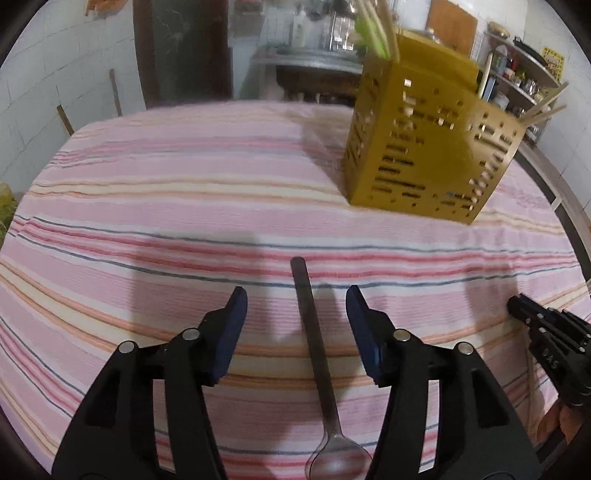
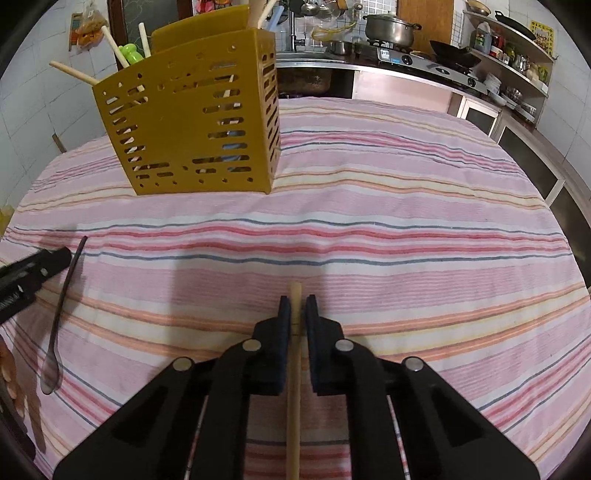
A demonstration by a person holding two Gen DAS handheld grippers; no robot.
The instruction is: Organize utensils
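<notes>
A yellow slotted utensil holder (image 1: pixel 424 147) (image 2: pixel 192 122) stands on the striped tablecloth, with several chopsticks and a green utensil in it. A metal spoon (image 1: pixel 317 354) (image 2: pixel 61 310) lies flat on the cloth. My left gripper (image 1: pixel 297 299) is open, its fingers either side of the spoon's handle, just above it. My right gripper (image 2: pixel 295 299) is shut on a wooden chopstick (image 2: pixel 294 376) that runs lengthwise between its pads. The right gripper also shows at the right edge of the left wrist view (image 1: pixel 546 339), and the left gripper at the left edge of the right wrist view (image 2: pixel 29 269).
The table (image 2: pixel 406 206) is covered with a pink striped cloth. Behind it runs a kitchen counter with a stove (image 2: pixel 428 62), a pot (image 2: pixel 388 27) and shelves of jars (image 2: pixel 517 55). A dark door (image 1: pixel 184 48) stands behind at the left.
</notes>
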